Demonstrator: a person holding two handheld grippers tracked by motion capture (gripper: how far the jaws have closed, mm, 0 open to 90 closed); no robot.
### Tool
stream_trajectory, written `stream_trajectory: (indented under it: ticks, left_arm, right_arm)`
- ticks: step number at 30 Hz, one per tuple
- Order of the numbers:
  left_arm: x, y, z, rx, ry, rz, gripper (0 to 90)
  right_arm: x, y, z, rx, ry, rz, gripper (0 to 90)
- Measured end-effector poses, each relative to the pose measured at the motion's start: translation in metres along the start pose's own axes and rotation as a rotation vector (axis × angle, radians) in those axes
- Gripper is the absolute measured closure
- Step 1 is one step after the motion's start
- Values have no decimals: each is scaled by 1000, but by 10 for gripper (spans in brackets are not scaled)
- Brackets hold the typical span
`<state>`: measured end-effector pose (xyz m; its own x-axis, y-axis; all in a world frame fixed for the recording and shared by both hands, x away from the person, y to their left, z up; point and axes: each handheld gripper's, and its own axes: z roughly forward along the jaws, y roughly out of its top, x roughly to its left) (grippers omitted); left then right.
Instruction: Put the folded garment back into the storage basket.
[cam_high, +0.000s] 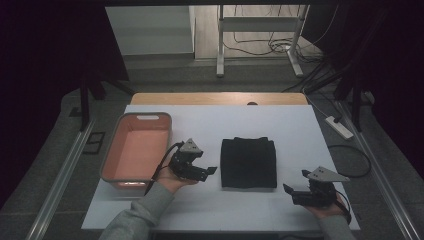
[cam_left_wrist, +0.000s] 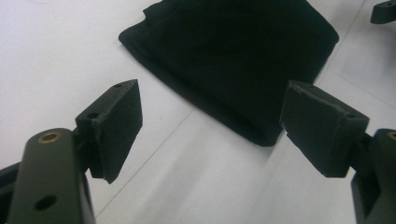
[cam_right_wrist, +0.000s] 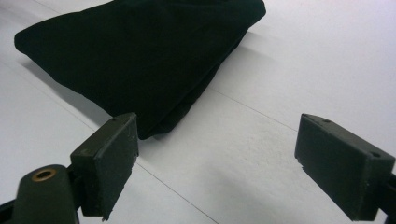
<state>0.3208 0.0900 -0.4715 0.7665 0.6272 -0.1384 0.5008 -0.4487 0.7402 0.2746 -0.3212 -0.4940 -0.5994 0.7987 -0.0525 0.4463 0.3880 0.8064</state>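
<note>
A folded black cloth (cam_high: 248, 162) lies flat in the middle of the white table top (cam_high: 220, 125). My left gripper (cam_high: 207, 171) sits just left of the cloth, jaws wide open and empty, aimed at its near left corner (cam_left_wrist: 243, 70). My right gripper (cam_high: 292, 191) hovers at the cloth's lower right, also open with nothing held; the cloth's near corner (cam_right_wrist: 140, 60) lies just past its left jaw. In the left gripper view the tip of the other gripper (cam_left_wrist: 385, 11) peeks in at the top right.
An empty pink bin (cam_high: 136, 146) stands at the left of the table, right beside my left hand. Beyond the table's wooden far edge (cam_high: 220, 98) are a metal stand's legs and loose cables on the floor.
</note>
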Motion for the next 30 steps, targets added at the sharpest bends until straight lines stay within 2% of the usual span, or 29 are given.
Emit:
stream_trajectory:
  ticks: [19, 30]
  left_arm:
    - [1, 13, 18, 10, -17, -9, 213]
    - [5, 16, 26, 32, -9, -12, 214]
  right_arm:
    - [0, 0, 0, 5, 0, -4, 143]
    - [0, 0, 1, 7, -1, -3, 143]
